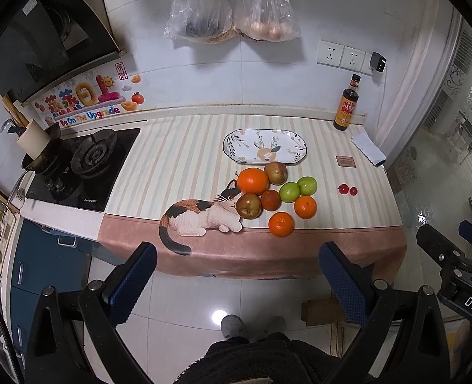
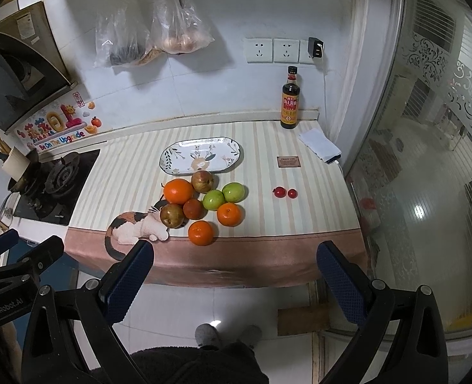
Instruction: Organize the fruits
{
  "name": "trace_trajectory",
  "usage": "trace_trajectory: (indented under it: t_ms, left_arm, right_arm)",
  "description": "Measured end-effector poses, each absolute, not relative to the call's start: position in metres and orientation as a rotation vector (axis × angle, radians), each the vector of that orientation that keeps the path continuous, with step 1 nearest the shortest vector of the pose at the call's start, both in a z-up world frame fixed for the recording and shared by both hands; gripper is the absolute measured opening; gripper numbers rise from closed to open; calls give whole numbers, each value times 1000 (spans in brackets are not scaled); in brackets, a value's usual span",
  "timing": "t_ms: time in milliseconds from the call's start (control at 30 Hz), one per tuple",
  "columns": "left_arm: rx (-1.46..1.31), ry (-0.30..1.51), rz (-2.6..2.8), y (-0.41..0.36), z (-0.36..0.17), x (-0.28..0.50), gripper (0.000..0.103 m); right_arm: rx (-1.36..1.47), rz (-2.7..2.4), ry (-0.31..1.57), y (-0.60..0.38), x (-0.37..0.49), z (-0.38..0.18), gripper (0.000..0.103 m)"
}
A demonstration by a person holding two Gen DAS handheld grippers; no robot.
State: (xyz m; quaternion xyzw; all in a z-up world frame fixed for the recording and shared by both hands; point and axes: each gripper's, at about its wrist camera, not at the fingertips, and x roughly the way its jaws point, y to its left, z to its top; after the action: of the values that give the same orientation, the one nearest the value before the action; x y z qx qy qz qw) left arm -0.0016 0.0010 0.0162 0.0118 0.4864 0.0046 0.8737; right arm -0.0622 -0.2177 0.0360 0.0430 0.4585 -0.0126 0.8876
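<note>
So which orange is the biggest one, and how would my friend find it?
Start at the flowery oval plate on the striped cloth. Just in front of it lies a cluster of fruit; the biggest orange sits at its left back corner, beside a reddish apple. The two other oranges are smaller and nearer the counter's front edge.

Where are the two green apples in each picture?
Left wrist view: the two green apples sit right of centre, at the right side of the fruit pile.
Right wrist view: the same green apples sit near the middle.
Shared landmark: the oval flowered plate lies just behind the pile in both.
</note>
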Motion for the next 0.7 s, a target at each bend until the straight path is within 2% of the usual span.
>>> trace_trajectory:
  t_ms: [700]
  left_arm:
    - [19,1000,11,8,26,-6,103]
  right_arm:
    - [93,-13,946,-210,-65,41,103]
